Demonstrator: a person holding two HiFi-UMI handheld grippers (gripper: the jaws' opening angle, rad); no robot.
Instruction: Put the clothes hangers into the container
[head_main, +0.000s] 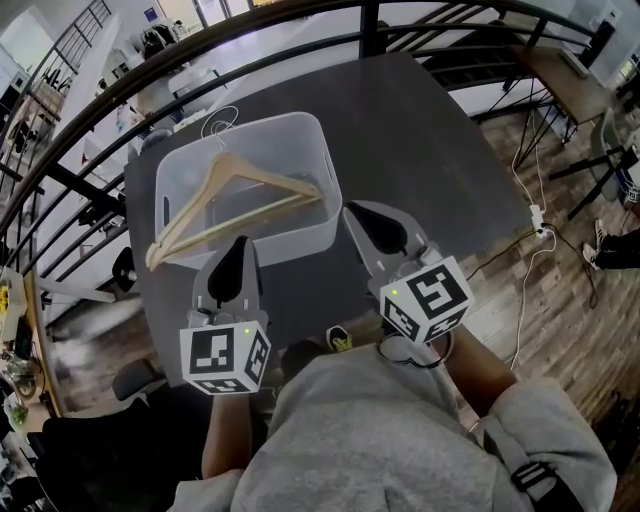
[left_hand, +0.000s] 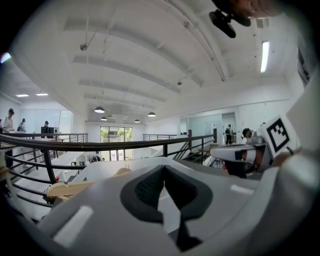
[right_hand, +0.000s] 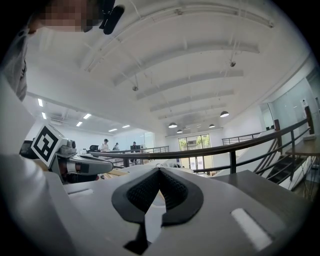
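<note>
- Furthest left in the head view, one end of a wooden hanger (head_main: 240, 195) pokes out past the left corner of a white tub (head_main: 300, 236). The rest of it lies slanted inside the tub, with its wire hook up at the far rim.
- In the left gripper view that same wooden end (left_hand: 65, 189) shows low on the left, beyond the gripper body.
- The tub stands on a dark table (head_main: 420, 130), and a black railing (head_main: 250, 35) curves round the far side.
- The left gripper (head_main: 240, 246) hovers just in front of the tub's near wall, pointing at it. Its own view shows the jaws pressed together at the tips with nothing between them (left_hand: 163, 168).
- Between the two grippers, low in the head view, is the person's grey sleeve (head_main: 400, 440).
- The right gripper (head_main: 356, 213) sits just beside the tub's right near corner, over bare table. Its jaws are likewise pressed together and empty (right_hand: 159, 170).
</note>
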